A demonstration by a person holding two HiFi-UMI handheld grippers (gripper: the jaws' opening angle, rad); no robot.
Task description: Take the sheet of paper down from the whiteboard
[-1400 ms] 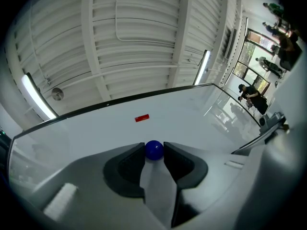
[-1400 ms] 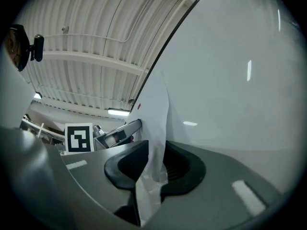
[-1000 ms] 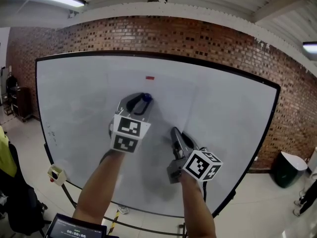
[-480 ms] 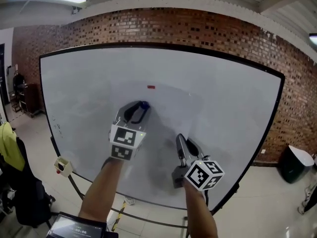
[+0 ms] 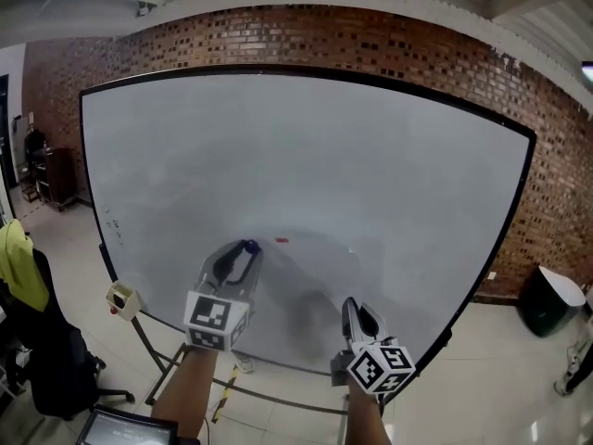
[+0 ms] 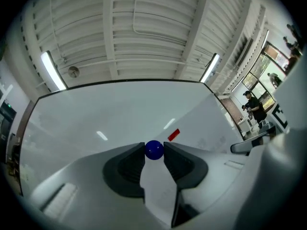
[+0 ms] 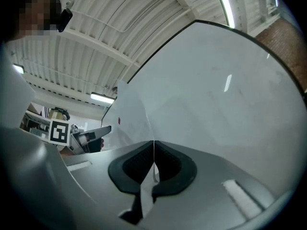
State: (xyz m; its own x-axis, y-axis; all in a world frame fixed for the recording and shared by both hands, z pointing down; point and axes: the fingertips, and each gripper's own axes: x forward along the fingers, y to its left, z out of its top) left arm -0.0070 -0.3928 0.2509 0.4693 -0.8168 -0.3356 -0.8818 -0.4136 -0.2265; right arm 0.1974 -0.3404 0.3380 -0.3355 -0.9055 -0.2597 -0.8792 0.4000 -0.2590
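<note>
- Head view: low on the whiteboard (image 5: 306, 156), near its bottom edge, left gripper (image 5: 243, 252) clamped on a blue magnet (image 5: 250, 246), likely gripped to free that corner of the paper (image 5: 310, 267)
- Just right of that on the whiteboard, a red magnet (image 5: 281, 240), seemingly pinning the paper's top
- Further down and right, right gripper (image 5: 355, 311) shut at the paper's edge, probably to stop it dropping once unpinned
- Left gripper view: jaws closed only partway, stopped by the blue magnet (image 6: 154, 150) squeezed between the tips; paper (image 6: 158, 190) running beneath them; red magnet (image 6: 173, 134) beyond on the whiteboard (image 6: 120, 109); cannot tell whether the blue one touches the whiteboard or sits clear of it
- Right gripper view: jaws pressed fully together on the paper (image 7: 134, 114), its edge nipped thin between them and curling off the whiteboard (image 7: 216, 95); red magnet (image 7: 118, 120) on its upper part
- Judged: one pin in hand, one left to pull, paper not yet down
</note>
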